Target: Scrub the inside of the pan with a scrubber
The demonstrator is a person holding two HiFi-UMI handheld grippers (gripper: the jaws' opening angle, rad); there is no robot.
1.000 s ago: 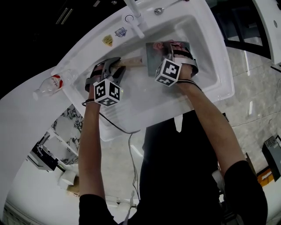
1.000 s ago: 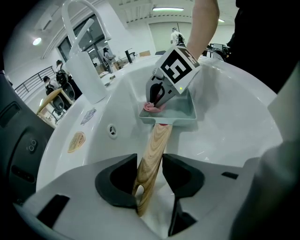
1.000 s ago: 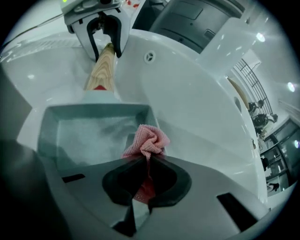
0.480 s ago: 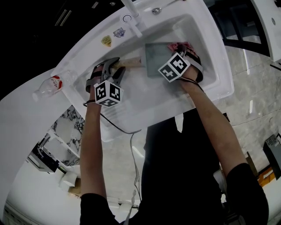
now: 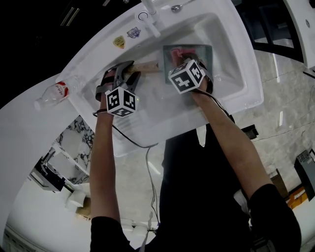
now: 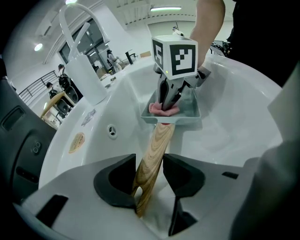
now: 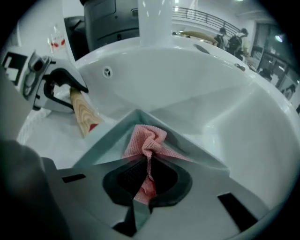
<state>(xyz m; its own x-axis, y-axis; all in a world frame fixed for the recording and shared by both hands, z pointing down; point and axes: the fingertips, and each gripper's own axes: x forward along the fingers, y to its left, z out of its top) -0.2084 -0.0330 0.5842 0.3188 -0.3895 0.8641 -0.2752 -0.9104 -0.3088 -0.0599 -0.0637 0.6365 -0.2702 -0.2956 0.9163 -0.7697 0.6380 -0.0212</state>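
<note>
A square grey-green pan (image 5: pixel 201 52) lies in the white sink (image 5: pixel 231 74), its wooden handle (image 5: pixel 146 66) pointing left. My left gripper (image 5: pixel 129 74) is shut on that handle (image 6: pixel 154 154), both pads pressed against the wood. A crumpled pink scrubber cloth (image 7: pixel 147 140) is pinched in my right gripper (image 7: pixel 147 180), which points steeply down into the pan (image 7: pixel 108 140). In the left gripper view the scrubber (image 6: pixel 159 109) rests on the pan's floor near the handle end, under the right gripper (image 6: pixel 168 101).
A white faucet (image 5: pixel 150 15) rises at the sink's far rim, with a spoon (image 5: pixel 179 7) beside it. A plastic bottle (image 5: pixel 51 96) lies on the counter to the left. An overflow hole (image 6: pixel 111 131) and stickers mark the sink's far wall.
My right gripper swung right across the pan, then back left toward the handle end, rolling as it went, with the pink scrubber in it. The left gripper stayed on the handle.
</note>
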